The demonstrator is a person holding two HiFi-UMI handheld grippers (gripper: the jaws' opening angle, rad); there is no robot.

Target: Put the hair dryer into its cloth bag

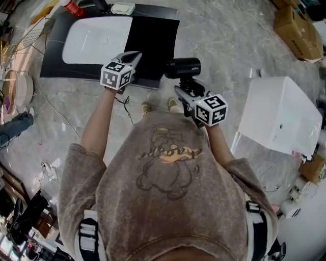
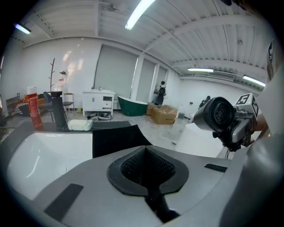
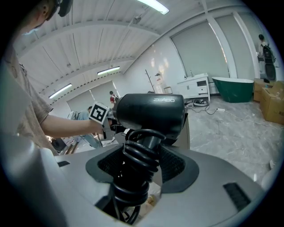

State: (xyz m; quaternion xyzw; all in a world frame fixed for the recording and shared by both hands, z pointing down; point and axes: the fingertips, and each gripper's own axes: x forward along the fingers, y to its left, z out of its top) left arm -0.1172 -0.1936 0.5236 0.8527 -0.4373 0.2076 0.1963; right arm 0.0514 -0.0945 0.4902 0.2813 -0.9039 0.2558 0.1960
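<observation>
The black hair dryer (image 1: 182, 68) stands upright in my right gripper (image 1: 184, 87), its cord coiled round the handle. In the right gripper view the handle (image 3: 135, 168) sits between the pads, and the right gripper (image 3: 137, 164) is shut on it. The black cloth bag (image 1: 153, 43) lies flat on the dark counter beside the sink. My left gripper (image 1: 133, 56) hovers over the bag's left edge, shut. In the left gripper view the left gripper (image 2: 144, 150) shows nothing between its pads, with the bag (image 2: 113, 139) just beyond and the hair dryer (image 2: 217, 116) to the right.
A white sink basin (image 1: 97, 38) is set in the counter left of the bag. A red bottle (image 1: 74, 7) and a soap dish (image 1: 122, 8) stand at the back. A white cabinet (image 1: 280, 114) is on the right, and cardboard boxes (image 1: 298, 30) lie beyond it.
</observation>
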